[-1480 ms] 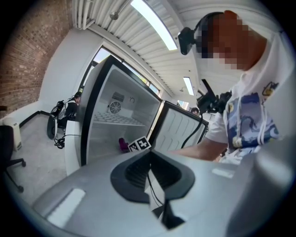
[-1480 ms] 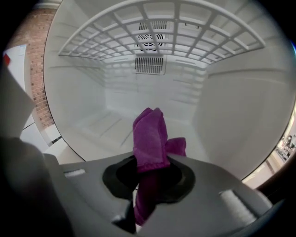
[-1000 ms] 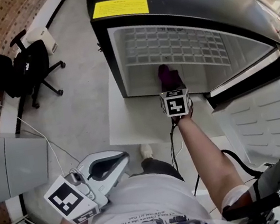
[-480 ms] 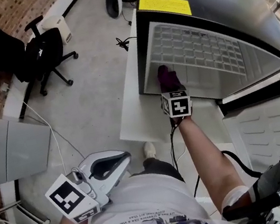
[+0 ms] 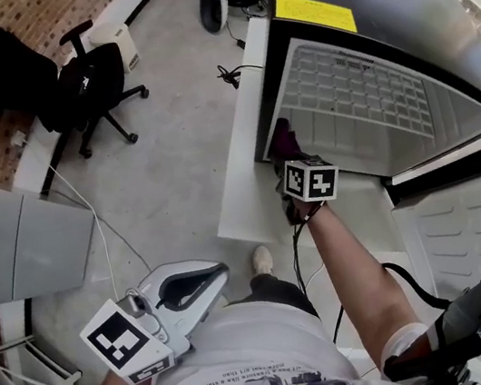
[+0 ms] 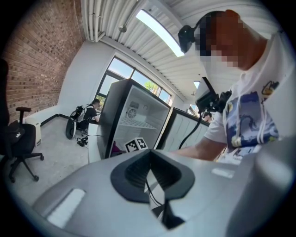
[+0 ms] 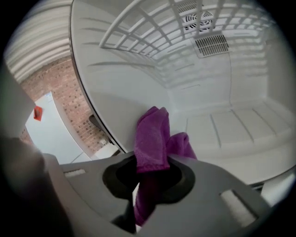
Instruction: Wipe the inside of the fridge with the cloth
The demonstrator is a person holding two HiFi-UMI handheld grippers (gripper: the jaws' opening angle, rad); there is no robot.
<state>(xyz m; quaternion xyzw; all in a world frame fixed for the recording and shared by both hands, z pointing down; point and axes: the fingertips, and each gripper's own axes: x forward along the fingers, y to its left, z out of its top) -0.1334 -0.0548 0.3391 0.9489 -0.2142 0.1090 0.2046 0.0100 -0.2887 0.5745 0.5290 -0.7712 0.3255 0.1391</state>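
The fridge (image 5: 359, 83) stands open, black outside and white inside, with a wire shelf (image 5: 351, 89) near its top. My right gripper (image 5: 287, 156) reaches into the lower left of the opening and is shut on a purple cloth (image 5: 281, 140). In the right gripper view the cloth (image 7: 155, 134) bunches out of the right gripper (image 7: 152, 171) close to the fridge's left inner wall (image 7: 122, 99), above the ribbed floor (image 7: 231, 127). My left gripper (image 5: 217, 279) hangs by my hip, far from the fridge, shut and holding nothing; its left gripper view shows the left gripper (image 6: 149, 169) pointing toward the fridge (image 6: 134, 115).
The fridge door (image 5: 458, 222) is swung open at the right. A white platform (image 5: 251, 176) carries the fridge. A black office chair (image 5: 88, 85) stands on the grey floor at the upper left, with cables (image 5: 229, 76) near the fridge's corner. A grey cabinet (image 5: 20, 249) is at the left.
My right gripper has carried the cloth leftward across the fridge's lower part, from its middle to the left wall. The head view has shifted, so the fridge sits further right. The left gripper stays put.
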